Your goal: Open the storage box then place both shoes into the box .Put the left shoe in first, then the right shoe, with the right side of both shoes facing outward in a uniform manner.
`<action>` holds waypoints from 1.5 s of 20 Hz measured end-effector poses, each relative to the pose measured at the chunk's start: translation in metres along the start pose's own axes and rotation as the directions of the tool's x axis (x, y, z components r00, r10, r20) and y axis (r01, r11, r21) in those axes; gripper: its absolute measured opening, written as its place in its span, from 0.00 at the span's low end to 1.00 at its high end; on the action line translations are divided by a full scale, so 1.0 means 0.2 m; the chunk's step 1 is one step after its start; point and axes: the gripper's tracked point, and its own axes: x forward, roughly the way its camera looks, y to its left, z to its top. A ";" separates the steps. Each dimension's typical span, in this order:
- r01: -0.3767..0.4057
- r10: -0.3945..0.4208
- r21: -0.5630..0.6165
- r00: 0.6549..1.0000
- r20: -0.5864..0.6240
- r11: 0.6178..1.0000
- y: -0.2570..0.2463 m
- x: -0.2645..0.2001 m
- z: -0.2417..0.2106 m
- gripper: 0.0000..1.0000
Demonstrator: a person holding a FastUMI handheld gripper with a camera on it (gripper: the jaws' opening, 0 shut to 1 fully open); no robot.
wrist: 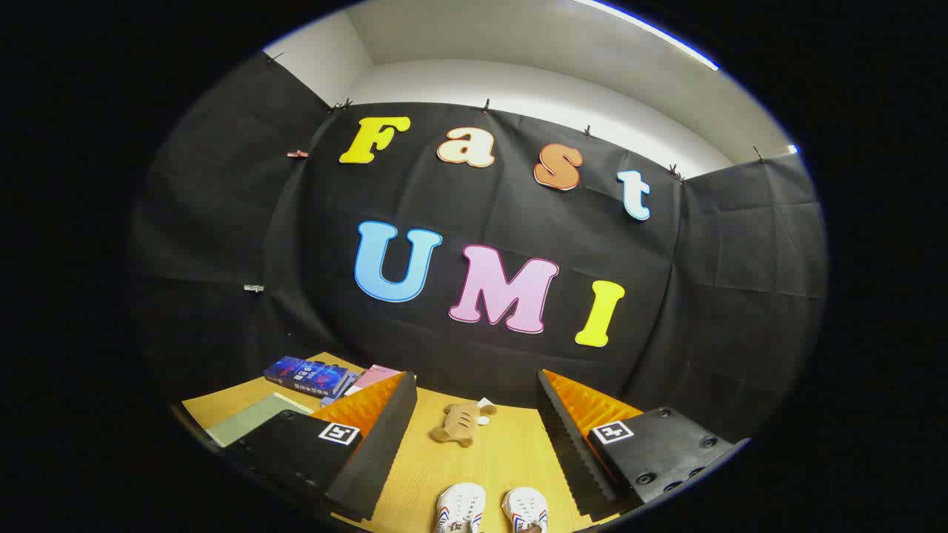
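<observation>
Two small white shoes with red and blue stripes stand side by side on the wooden table (511, 459), toes pointing away from me: one shoe (459, 507) on the left and the other shoe (526, 509) on the right. They lie low between my fingers. My gripper (478, 437) is open, held above the table, with nothing between its wide-apart fingers (378, 437).
A tan plush toy (458, 423) lies on the table beyond the shoes, a small white object beside it. Off to the left sit a blue book (307, 376), a pink book (374, 377) and a green book (255, 418). Black cloth walls the table behind.
</observation>
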 end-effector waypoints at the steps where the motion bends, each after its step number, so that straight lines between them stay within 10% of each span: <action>1: -0.006 0.006 0.001 1.000 0.001 1.000 0.01 0.00 0.00 0.97; 23: -0.049 0.050 0.030 0.998 -0.029 0.998 0.08 0.03 -0.11 0.97; 30: -0.291 0.320 0.236 0.942 -0.097 0.927 0.31 0.07 -0.28 0.97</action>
